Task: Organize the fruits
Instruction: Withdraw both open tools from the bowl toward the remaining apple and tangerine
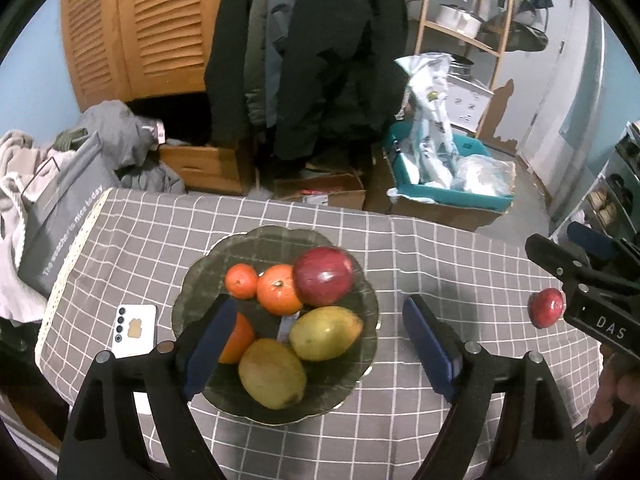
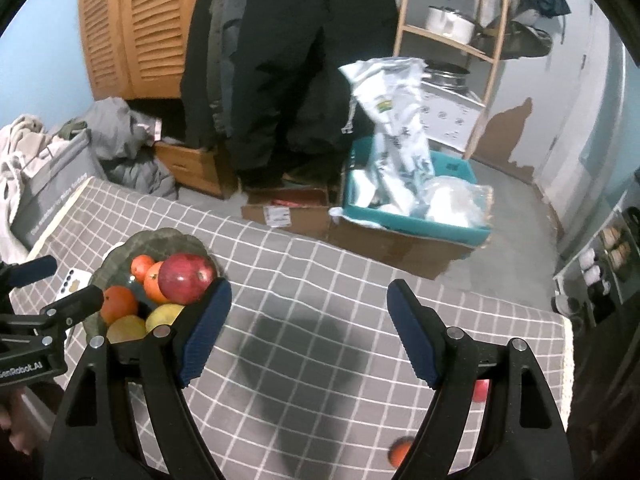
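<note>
Loose fruit lies on the right side of the bench [image 1: 460, 280], well apart from the bowl [image 1: 192, 280]

- Small red fruit [image 1: 547, 307]: round, glossy, sits on the cloth just beside the right hand-held gripper [image 1: 560, 254] in the left view. In the right view a red fruit [image 2: 479, 390] shows only as a sliver behind the right finger, low and to the right of the right hand-held gripper [image 2: 308, 320]. Likely the same piece; cannot confirm
- Orange fruit [image 2: 400, 451], partly hidden, near the bottom edge, below and nearer the holder than the fingertips
- No long axis to speak of: both round, so approach angle matters little. Right hand is clearly the nearer; it would need to drop and pull back rightward

Left hand-held gripper [image 1: 316, 340]: jaws wide apart, empty, hanging over the bowl. Right: jaws wide apart, empty, over bare cloth

Bowl: dark, translucent-looking, scalloped rim. Holds a large red apple [image 1: 324, 276], waxy; two small oranges, dimpled skin; a third orange half behind the left finger; two yellow-green mangoes [image 1: 326, 332], smooth, oblong

Cloth: grey with white grid, lace edge. Phone [image 1: 134, 330] lies left of the bowl
</note>
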Demonstrator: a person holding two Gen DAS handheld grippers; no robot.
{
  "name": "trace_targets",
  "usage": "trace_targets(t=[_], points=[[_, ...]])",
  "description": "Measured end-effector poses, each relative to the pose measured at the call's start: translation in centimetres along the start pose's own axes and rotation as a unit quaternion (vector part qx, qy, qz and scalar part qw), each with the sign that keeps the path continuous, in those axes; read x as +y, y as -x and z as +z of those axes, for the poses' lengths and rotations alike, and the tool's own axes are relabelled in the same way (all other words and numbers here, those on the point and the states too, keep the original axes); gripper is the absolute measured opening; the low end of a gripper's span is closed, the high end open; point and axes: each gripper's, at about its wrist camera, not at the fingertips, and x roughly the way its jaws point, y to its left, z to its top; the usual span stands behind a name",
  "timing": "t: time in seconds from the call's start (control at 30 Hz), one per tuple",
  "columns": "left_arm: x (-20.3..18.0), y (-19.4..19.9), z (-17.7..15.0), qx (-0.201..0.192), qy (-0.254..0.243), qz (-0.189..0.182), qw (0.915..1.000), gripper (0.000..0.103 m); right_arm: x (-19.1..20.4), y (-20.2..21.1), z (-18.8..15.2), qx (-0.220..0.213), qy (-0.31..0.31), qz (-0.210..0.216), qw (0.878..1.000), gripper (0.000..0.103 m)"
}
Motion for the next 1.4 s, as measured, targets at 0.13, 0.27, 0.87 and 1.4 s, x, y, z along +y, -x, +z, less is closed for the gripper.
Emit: trace_targets(t=[0.13, 0.27, 0.87, 1.4], points=[[-1.4, 0.6, 0.1, -0.005, -0.008, -0.007, 0.9999, 0.089, -1.4, 1.2, -0.6, -0.004, -0.003, -0.013, 1.000, 0.079], [-2.9, 0.8, 0.3, -0.007, -0.015, -0.015, 0.9997, 0.089, -3.5, 2.4, -1.5, -0.004, -0.011, -0.029, 1.000, 0.079], [-11.8, 0.7, 0.0, 0.000, -0.089, -0.040, 0.9952, 0.090, -12.4, 5.8, -6.7, 0.011, -0.065, -0.090, 0.994, 0.080], [-17.7, -1.8, -0.9, 0.024, -0.144, -0.043, 0.9884, 0.090, -18.4, 4.7, -9.9, 0.043, -0.123, -0.108, 0.986, 0.080]])
